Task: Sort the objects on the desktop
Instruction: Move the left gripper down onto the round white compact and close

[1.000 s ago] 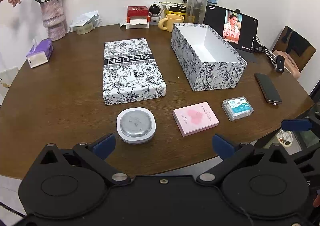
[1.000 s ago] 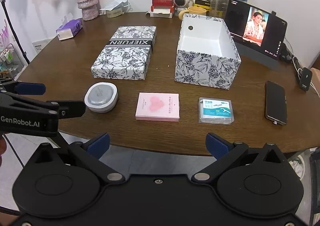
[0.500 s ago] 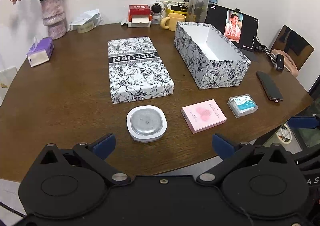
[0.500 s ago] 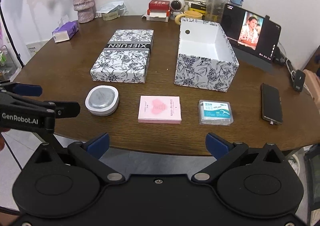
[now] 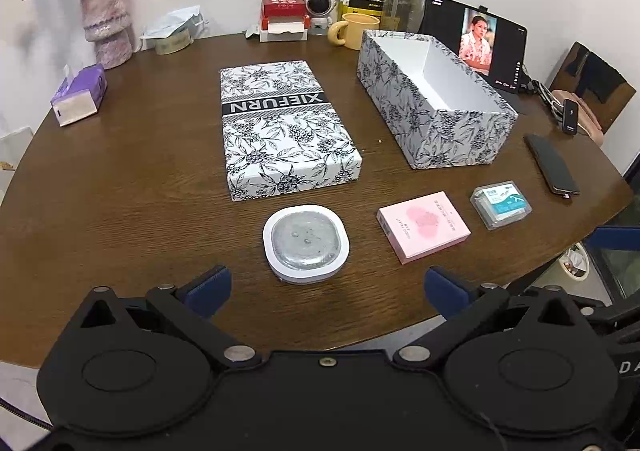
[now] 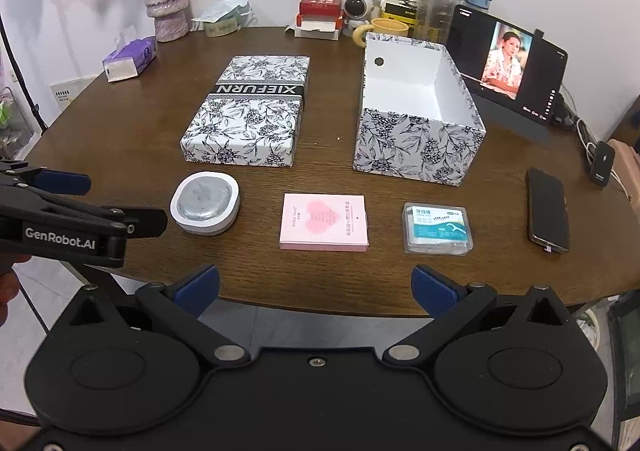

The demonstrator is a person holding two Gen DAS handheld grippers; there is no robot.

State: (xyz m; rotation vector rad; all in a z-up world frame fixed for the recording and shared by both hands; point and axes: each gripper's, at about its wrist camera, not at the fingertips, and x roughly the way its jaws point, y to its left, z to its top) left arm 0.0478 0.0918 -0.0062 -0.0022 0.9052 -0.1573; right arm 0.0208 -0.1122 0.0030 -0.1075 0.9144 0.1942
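With nothing yet packed, both the left gripper (image 5: 326,287) and the right gripper (image 6: 316,285) hang released off the table's (image 5: 120,211) near edge, so the next move is probably lifting the round case (image 5: 306,244) into the open box (image 5: 436,111).

"XIEFURN" is printed upside down on the dark band across the floral box lid (image 5: 286,131). "GenRobot.AI" is read on the left gripper (image 6: 60,243). Print on the pink box (image 6: 324,222) is seemingly "GOGO TALES".
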